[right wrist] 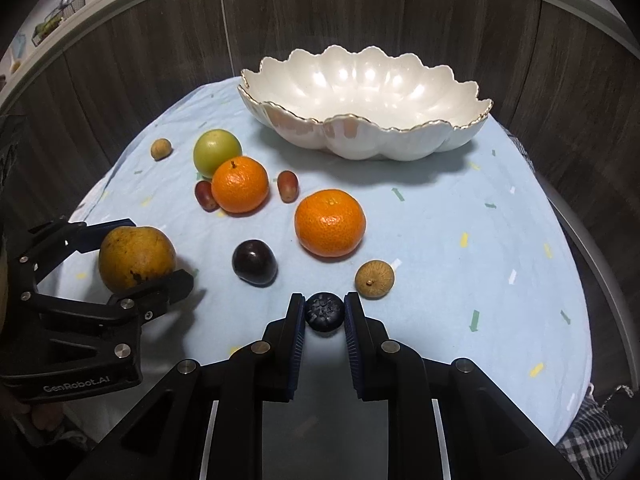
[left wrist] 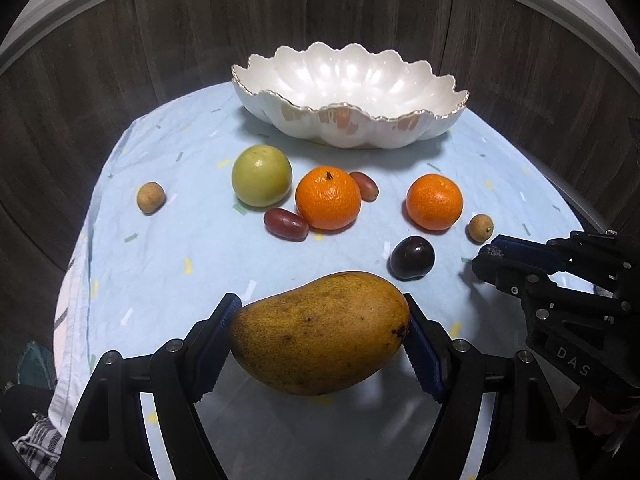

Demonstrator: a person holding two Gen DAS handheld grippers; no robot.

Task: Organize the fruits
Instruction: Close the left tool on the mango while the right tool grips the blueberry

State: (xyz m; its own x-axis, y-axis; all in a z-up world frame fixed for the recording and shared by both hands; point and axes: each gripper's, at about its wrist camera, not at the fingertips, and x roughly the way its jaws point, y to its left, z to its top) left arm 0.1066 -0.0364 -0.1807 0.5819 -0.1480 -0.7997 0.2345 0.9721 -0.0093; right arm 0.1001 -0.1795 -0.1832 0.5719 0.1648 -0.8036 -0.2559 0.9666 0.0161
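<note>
A: How is the left gripper [left wrist: 322, 330] configured?

B: Its blue-padded jaws are pressed against both ends of a yellow-brown oval mango [left wrist: 320, 332], which is pinched crosswise at the lower centre of the left wrist view. In the right wrist view the same mango is seen at the left edge.

A: And the right gripper [right wrist: 324, 312]?

B: It is closed almost completely on a small dark round blueberry [right wrist: 324, 312], which is clamped between the two pads at the lower centre of the right wrist view.

A: Where is the remaining fruit located?

B: It is spread over a light blue patterned cloth [left wrist: 160, 272]. A green round fruit [left wrist: 261, 175] is positioned left of centre in the left wrist view. A stemmed orange mandarin [left wrist: 328, 197] is placed just to its right, with a red oval grape [left wrist: 285, 224] at its lower left and a second red grape [left wrist: 364, 186] at its upper right. A second orange mandarin [left wrist: 435, 201] is set further right. A dark purple round plum [left wrist: 412, 257] is found below it, and a tan longan [left wrist: 480, 228] beside it. Another tan longan [left wrist: 151, 197] is seen at the far left.

A: And the container?

B: A white scalloped ceramic bowl with a gold rim [left wrist: 348, 128] is placed at the upper centre, behind the fruit.
</note>
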